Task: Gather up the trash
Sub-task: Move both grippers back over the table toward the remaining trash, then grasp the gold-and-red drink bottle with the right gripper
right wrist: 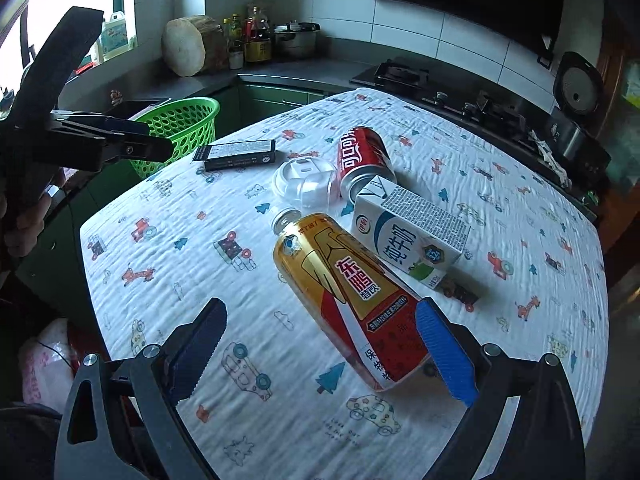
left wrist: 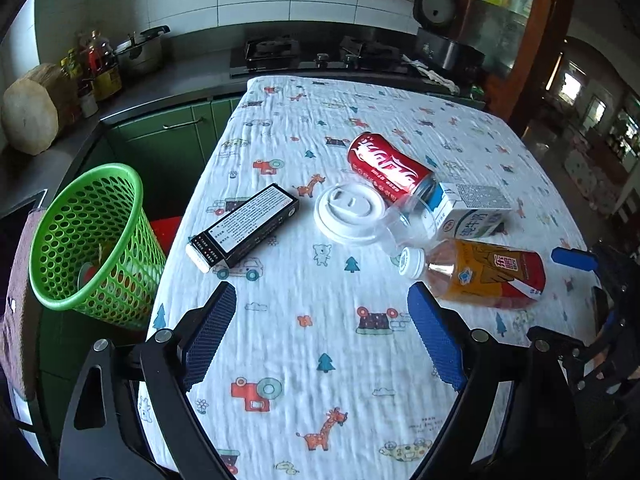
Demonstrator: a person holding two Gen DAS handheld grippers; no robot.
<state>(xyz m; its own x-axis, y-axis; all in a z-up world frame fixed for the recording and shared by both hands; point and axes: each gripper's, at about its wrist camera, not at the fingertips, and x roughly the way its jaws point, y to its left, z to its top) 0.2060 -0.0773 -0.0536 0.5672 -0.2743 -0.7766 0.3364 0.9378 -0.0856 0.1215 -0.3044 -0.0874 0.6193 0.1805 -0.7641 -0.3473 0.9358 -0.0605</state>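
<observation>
Green basket's point(left wrist: 92, 240) inside shows only from left claw point(left wrist: 322, 308).

soft daylight enters from a blown-out window point(right wrist: 48, 12) at upper left of the right wrist view. the patterned tablecloth point(left wrist: 320, 320) is evenly lit with faint shadows. strong fisheye curving and dark corners; distant edges slightly blurred.

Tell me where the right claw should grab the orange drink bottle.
Take the orange drink bottle across its labelled middle, coming down from above. It lies on its side, cap pointing away; the open right claw already sits at its base end. The milk carton lies close alongside, so avoid a sideways approach.
</observation>
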